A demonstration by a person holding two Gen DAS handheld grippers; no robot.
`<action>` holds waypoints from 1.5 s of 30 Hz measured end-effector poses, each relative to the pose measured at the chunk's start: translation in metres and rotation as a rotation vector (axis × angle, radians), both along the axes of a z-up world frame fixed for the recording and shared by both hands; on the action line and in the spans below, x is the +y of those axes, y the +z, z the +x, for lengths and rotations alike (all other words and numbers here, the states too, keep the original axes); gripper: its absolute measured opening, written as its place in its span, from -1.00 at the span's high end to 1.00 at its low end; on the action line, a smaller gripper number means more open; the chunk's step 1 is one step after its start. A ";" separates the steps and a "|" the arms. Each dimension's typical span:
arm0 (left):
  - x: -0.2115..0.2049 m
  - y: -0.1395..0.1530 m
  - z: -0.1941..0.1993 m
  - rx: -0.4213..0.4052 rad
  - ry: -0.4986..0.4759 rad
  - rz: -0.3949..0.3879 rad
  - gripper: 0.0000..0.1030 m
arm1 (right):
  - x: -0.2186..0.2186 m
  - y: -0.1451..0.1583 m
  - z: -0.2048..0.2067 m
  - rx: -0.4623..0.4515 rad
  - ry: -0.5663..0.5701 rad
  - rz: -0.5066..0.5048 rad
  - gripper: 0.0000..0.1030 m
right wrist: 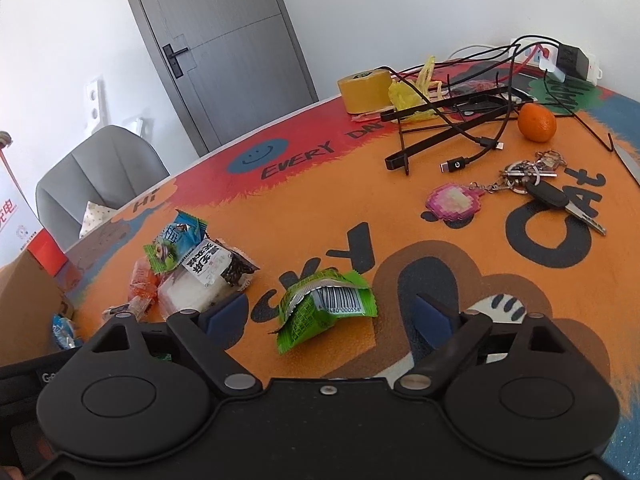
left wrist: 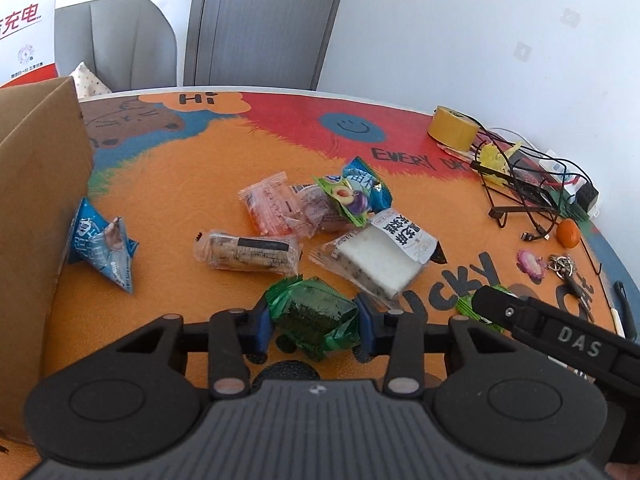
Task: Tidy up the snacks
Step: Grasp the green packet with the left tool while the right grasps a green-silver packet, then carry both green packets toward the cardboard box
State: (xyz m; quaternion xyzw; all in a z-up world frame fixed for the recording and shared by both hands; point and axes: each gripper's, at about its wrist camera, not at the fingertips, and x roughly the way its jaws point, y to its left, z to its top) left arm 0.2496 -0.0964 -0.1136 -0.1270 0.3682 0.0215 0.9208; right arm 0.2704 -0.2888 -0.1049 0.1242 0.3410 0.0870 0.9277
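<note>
My left gripper (left wrist: 314, 322) is shut on a dark green wrapped snack (left wrist: 316, 314), held just above the orange table mat. Beyond it lie a white rice-cake pack (left wrist: 380, 258), a clear roll pack (left wrist: 248, 252), an orange-pink pack (left wrist: 272, 206), a green plum pack (left wrist: 344, 198) and a blue pack (left wrist: 366, 180). A blue triangular pack (left wrist: 102, 246) lies beside the cardboard box (left wrist: 36, 220) at left. My right gripper (right wrist: 332, 312) is open, its fingers either side of a light green snack pack (right wrist: 320, 308) lying on the mat.
At the far right of the table are a yellow tape roll (right wrist: 362, 88), a black stand with cables (right wrist: 448, 120), a power strip (right wrist: 568, 60), an orange (right wrist: 537, 122) and keys with a pink keychain (right wrist: 454, 202). A grey chair (left wrist: 116, 40) stands behind the table.
</note>
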 end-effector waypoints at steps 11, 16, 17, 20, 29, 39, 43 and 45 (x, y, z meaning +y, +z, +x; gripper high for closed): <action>0.022 0.016 -0.013 -0.058 0.053 -0.018 0.22 | 0.012 0.001 -0.001 -0.028 0.041 0.010 0.24; 0.026 0.022 -0.020 -0.077 0.051 -0.027 0.22 | 0.013 0.005 -0.007 -0.054 0.040 0.022 0.27; 0.025 0.023 -0.021 -0.081 0.049 -0.028 0.22 | 0.013 0.006 -0.009 -0.059 0.039 0.022 0.27; 0.026 0.028 -0.027 -0.098 0.046 -0.033 0.22 | 0.013 0.012 -0.014 -0.078 0.039 0.024 0.28; 0.034 0.052 -0.062 -0.189 0.088 -0.034 0.22 | 0.022 0.034 -0.039 -0.152 0.094 0.041 0.28; 0.060 0.080 -0.103 -0.251 0.183 -0.018 0.22 | 0.049 0.058 -0.056 -0.209 0.202 0.073 0.28; 0.077 0.090 -0.117 -0.280 0.210 -0.020 0.22 | 0.068 0.066 -0.061 -0.229 0.234 0.074 0.28; 0.087 0.092 -0.123 -0.293 0.224 -0.031 0.22 | 0.079 0.068 -0.063 -0.226 0.250 0.066 0.28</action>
